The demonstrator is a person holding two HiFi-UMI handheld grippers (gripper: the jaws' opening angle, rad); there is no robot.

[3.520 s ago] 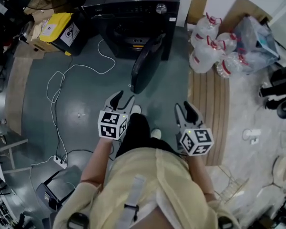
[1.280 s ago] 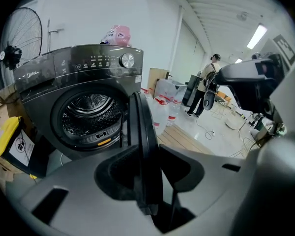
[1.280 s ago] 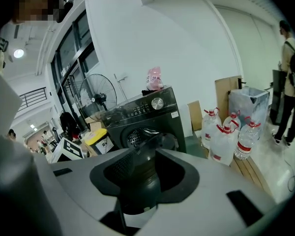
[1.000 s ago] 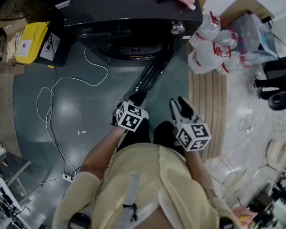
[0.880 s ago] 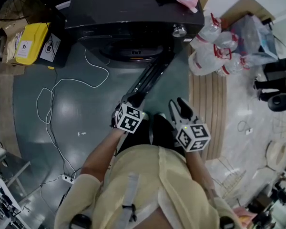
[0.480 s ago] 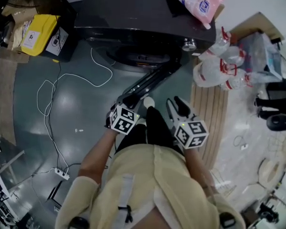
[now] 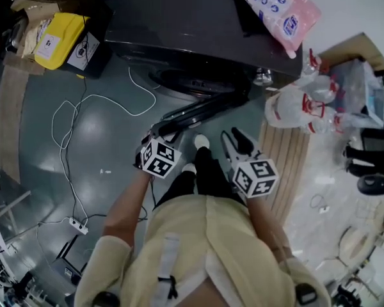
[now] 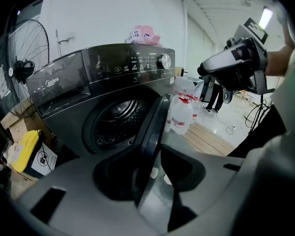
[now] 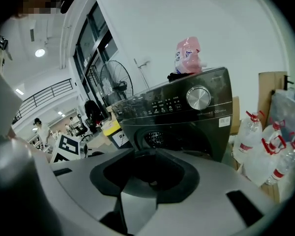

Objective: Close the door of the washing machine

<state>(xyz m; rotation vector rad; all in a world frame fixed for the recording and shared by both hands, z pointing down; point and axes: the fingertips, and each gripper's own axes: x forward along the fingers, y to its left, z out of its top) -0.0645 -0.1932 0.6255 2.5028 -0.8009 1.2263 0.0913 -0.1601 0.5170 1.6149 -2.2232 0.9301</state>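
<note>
In the head view, the door [image 7: 201, 107] was seen swung out from the front of the washing machine [image 7: 179, 24], so the closing step was judged to be under way. The left claw [image 7: 161, 130] was held at the door's free edge, the end farthest from the washing machine. The right claw [image 7: 233, 138] was held spread and empty in front of the washing machine, apart from the door. A white cable [image 7: 83, 107] was trailed over the floor before the washing machine and water jugs [image 7: 294, 104] were stacked beside it; neither was judged to lie in the door's sweep

In the left gripper view, the jaws had just been opening and were spread, with the door's edge between them but not pinched. The drum [image 8: 115, 119] was left exposed behind. A steady push toward the washing machine was judged to be called for next, until the latch caught

In the right gripper view, nothing was found between the spread jaws, and the knob [image 9: 198, 98] on the washing machine's panel was seen ahead
</note>
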